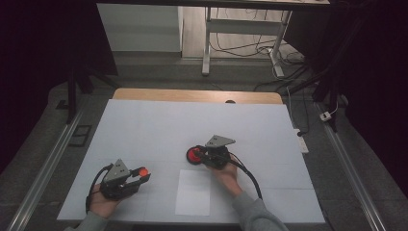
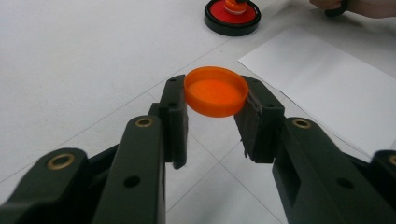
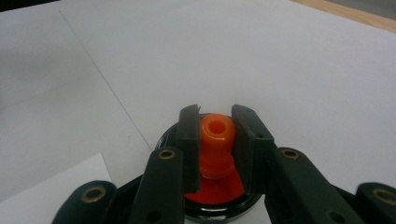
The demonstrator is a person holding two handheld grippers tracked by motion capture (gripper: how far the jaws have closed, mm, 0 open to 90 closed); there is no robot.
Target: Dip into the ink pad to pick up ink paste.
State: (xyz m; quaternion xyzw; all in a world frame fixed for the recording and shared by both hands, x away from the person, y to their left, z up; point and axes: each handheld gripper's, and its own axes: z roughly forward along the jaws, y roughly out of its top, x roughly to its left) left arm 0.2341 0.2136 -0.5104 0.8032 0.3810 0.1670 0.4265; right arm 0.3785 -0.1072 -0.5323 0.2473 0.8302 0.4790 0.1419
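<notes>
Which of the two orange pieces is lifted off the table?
The flat orange cap in the left gripper is held up, clear of the table. The orange knob in the right gripper stands on its red-and-black base.

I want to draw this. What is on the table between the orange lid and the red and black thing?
Just bare table between the orange lid and the red and black thing, as the left gripper view shows. A white sheet lies beside it.

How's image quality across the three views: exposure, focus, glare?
High view: dim, corners nearly black, soft; the white table is the only evenly lit area. Left gripper view: bright, the orange cap in the left gripper is sharp, no glare, near jaws blurred. Right gripper view: the orange nozzle in the right gripper is slightly soft and oversaturated, the tabletop evenly lit.
</notes>
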